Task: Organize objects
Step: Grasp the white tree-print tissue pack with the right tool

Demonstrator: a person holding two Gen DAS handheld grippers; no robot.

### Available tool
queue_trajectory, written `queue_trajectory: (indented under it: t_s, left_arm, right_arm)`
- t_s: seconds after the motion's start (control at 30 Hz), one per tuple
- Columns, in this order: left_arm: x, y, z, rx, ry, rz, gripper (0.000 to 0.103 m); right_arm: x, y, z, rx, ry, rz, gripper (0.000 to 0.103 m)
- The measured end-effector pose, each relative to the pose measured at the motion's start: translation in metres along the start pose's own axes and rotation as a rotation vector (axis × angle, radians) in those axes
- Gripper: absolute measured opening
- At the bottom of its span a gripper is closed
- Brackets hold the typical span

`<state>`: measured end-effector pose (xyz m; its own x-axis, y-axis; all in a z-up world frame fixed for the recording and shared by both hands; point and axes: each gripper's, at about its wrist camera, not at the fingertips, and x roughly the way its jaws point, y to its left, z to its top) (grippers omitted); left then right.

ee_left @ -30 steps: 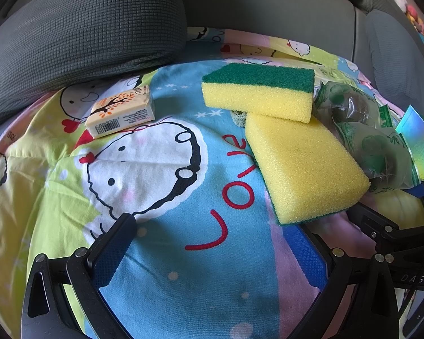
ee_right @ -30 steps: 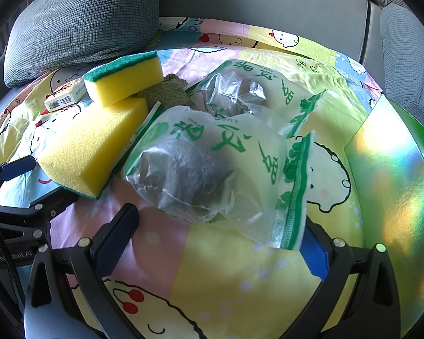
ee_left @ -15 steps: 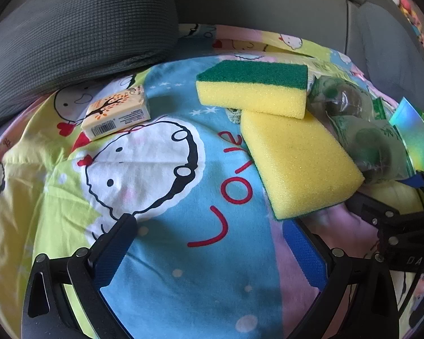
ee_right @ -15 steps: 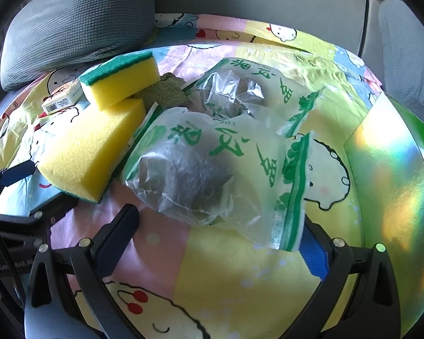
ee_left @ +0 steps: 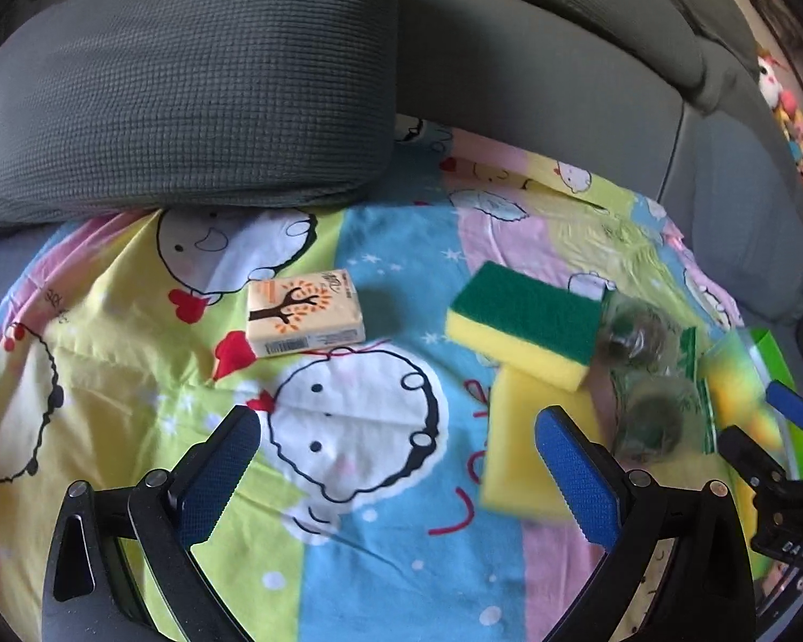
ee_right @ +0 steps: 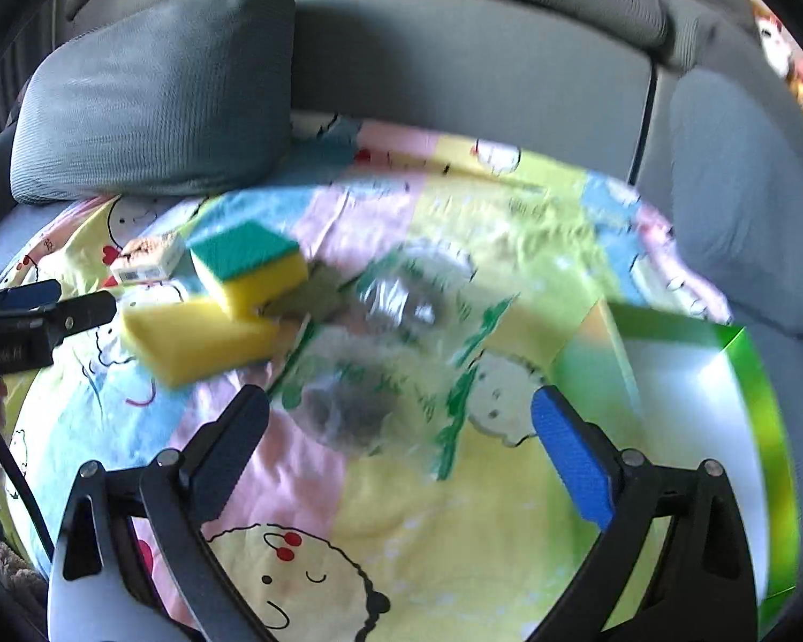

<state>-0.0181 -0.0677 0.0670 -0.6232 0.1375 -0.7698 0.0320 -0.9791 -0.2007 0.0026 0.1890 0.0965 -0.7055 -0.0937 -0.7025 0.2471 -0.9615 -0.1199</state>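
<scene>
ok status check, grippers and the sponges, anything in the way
Left gripper open, empty. Right gripper open, empty, above the bagged scourers. Green-topped sponge overlaps the yellow sponge. Nothing blocking.

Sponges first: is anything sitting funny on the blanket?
Yes. The green-topped sponge is propped crookedly on the plain yellow sponge, one end lifted. The two plastic bags overlap in a loose heap. Nothing looks spilled or broken.

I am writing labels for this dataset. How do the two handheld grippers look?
Both the left gripper and the right gripper have black plastic frames with silver screws and two fingers lined with blue textured pads. White lettering marks the body, too blurred to read. A black cable trails from the left one.
</scene>
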Motion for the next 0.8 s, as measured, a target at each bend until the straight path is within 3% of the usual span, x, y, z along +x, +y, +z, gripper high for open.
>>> queue_trajectory:
  t_s: [0.07,0.23,0.4,0.5,0.57,0.8]
  left_arm:
    - [0.002,0.008,0.01,-0.012,0.001,-0.002,0.103]
    - [0.013,0.028,0.026,-0.065,0.01,-0.015,0.103]
    - [0.028,0.062,0.033,-0.208,0.04,-0.125,0.103]
    - [0.04,0.071,0.033,-0.213,0.057,-0.118,0.102]
    - [0.045,0.078,0.033,-0.214,0.055,-0.075,0.094]
    - [0.068,0.103,0.028,-0.286,0.113,-0.134,0.064]
  right_arm:
    - [-0.007,-0.001,0.007,0.005,-0.019,0.007,0.099]
    - [-0.022,0.014,0.042,0.031,-0.046,0.138,0.098]
    - [0.007,0.047,0.088,0.076,0.03,0.338,0.084]
    - [0.04,0.069,0.11,0.126,0.103,0.43,0.067]
    - [0.068,0.085,0.122,0.164,0.163,0.486,0.05]
    - [0.139,0.157,0.135,0.147,0.302,0.512,0.047]
